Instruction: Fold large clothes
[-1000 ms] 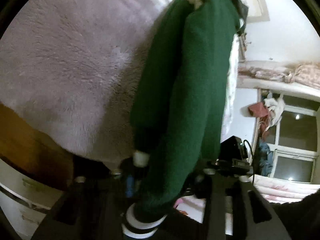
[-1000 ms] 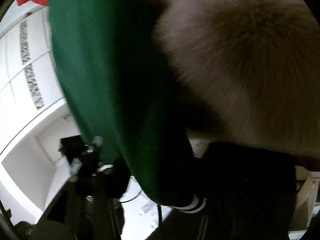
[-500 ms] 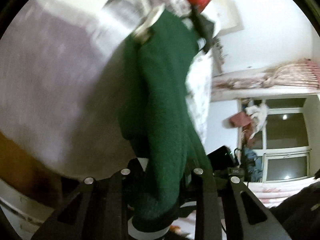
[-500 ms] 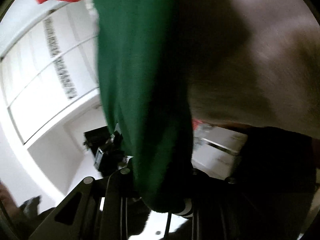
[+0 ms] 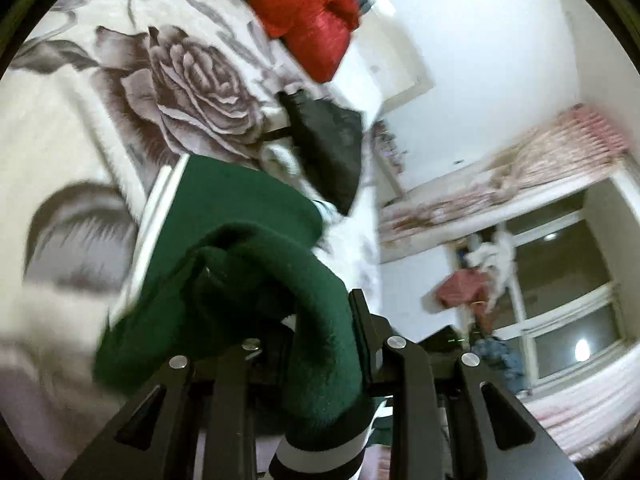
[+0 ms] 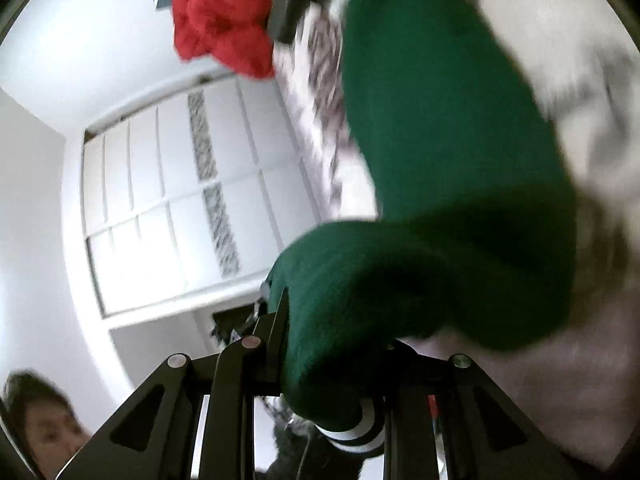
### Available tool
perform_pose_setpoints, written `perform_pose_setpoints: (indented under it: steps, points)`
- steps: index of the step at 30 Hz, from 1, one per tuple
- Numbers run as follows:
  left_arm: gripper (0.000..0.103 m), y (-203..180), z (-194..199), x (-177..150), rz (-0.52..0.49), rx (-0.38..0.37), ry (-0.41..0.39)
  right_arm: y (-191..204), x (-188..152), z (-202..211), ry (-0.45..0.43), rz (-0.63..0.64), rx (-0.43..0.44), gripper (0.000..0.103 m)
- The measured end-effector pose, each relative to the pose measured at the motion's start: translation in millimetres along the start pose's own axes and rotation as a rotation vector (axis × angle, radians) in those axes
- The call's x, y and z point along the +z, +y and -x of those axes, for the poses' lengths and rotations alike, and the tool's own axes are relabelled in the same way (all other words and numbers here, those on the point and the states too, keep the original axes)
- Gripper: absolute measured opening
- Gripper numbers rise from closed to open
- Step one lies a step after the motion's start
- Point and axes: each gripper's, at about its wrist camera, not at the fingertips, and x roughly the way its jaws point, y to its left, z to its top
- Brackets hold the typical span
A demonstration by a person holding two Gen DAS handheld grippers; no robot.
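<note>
gripping green sweater cuffs, rose blanket beyond.

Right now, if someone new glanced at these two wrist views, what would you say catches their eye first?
The dark green sweater dominates both views: it fills the foreground, bunched between the left gripper and the right gripper, each clamped on it near a white-striped cuff. Next comes the bright red garment at the top of each view, lying at the far end of the rose-printed blanket.
</note>
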Motion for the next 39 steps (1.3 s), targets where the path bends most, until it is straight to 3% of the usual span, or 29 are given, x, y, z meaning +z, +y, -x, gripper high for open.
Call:
perform_pose_setpoints:
  steps: [3,6,8,11,14,15,16,17,20,23,28,30,34,37,39]
  points:
    - [0.023,33.9,-56.7,31.9,0.045,0.049,0.079,-46.0,77.2,56.5,-0.037,-0.036,-0.043,0.023]
    - [0.023,77.9,-102.7,55.7,0.154,0.088,0.178,-72.3,142.7,36.4,-0.034,-0.119,-0.082,0.024]
    - [0.027,95.1,-117.7,67.6,0.234,0.078,0.229,-91.2,161.7,24.8,-0.014,-0.176,-0.085,0.029]
    - [0.033,93.4,-116.5,76.0,0.255,0.033,0.277,-94.3,184.8,27.5,0.012,-0.215,-0.046,0.039]
    - [0.049,78.5,-104.9,76.7,0.225,-0.028,0.288,-78.6,190.3,22.2,0.041,-0.177,-0.001,0.070]
    - [0.065,70.8,-99.8,77.7,0.202,-0.060,0.277,-70.8,192.3,22.8,0.046,-0.169,0.008,0.078]
    - [0.086,64.9,-94.5,79.7,0.192,-0.074,0.260,-58.4,196.2,21.9,0.045,-0.161,0.010,0.081]
    - [0.097,58.0,-87.9,85.0,0.177,-0.099,0.219,-54.6,198.2,23.3,0.042,-0.156,0.003,0.082]
    - [0.100,48.9,-77.3,107.0,0.149,-0.126,0.117,-29.1,209.6,16.8,-0.001,-0.125,0.020,0.083]
    - [0.100,39.9,-78.9,120.0,0.075,-0.011,0.093,-9.2,211.2,37.2,-0.066,-0.067,-0.004,0.083]
    - [0.100,5.7,-67.2,95.4,-0.177,0.296,0.085,33.9,189.0,70.5,-0.101,0.157,-0.374,0.083]
    - [0.100,-5.0,-52.8,74.4,-0.232,0.377,0.083,37.0,172.4,81.9,-0.072,0.232,-0.513,0.083]
    - [0.100,-9.7,-18.5,26.6,-0.224,0.457,0.086,23.6,118.7,110.9,0.035,0.255,-0.601,0.083]
    - [0.100,-4.6,-4.2,-18.2,-0.171,0.549,0.132,-11.4,72.5,157.2,0.061,0.256,-0.657,0.083]
    - [0.100,4.8,-9.5,-39.8,-0.122,0.588,0.169,-20.0,67.8,158.3,0.054,0.302,-0.727,0.083]
